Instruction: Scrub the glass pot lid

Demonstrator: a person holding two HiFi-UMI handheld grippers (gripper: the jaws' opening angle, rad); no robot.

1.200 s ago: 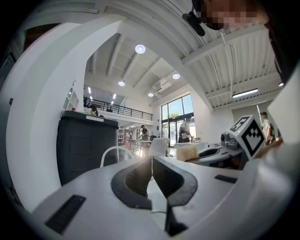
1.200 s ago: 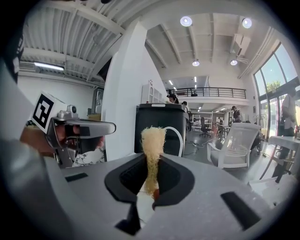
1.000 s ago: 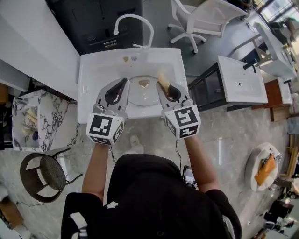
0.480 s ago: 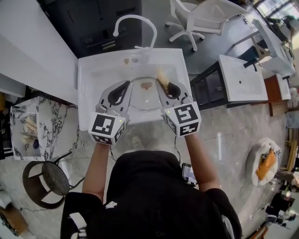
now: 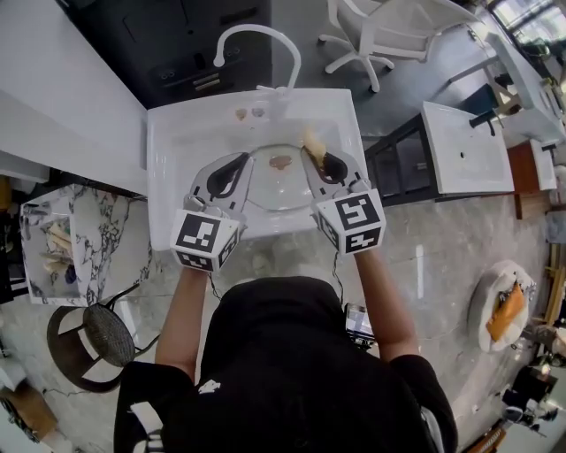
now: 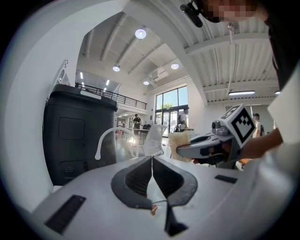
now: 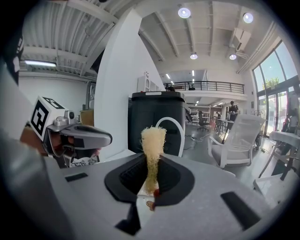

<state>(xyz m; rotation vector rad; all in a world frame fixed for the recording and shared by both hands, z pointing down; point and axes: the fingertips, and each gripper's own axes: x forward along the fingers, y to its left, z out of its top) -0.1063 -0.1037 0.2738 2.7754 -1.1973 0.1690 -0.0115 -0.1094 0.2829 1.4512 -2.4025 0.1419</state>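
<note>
Glass pot lid (image 5: 281,184) – lying flat down in the white sink (image 5: 177,142), upper middle of the frame, brownish knob (image 5: 280,162) facing up. Pointing both tools up-frame into the basin. Clenching the left gripper (image 5: 239,160) fully closed, pads meeting along a hairline seam, tip sitting right at the lid's left edge; honestly not managing to tell about any pinching of the rim in there. Squeezing a shaggy yellowish sponge (image 5: 310,142) in the right gripper (image 5: 318,159), fuzzy end poking out past the tips, hanging over the lid's upper right edge, just right of the knob. Not managing to call sponge-on-glass contact from up top either. Also spotting a white office chair (image 5: 398,26) at the top right, well apart from the sink.
</note>
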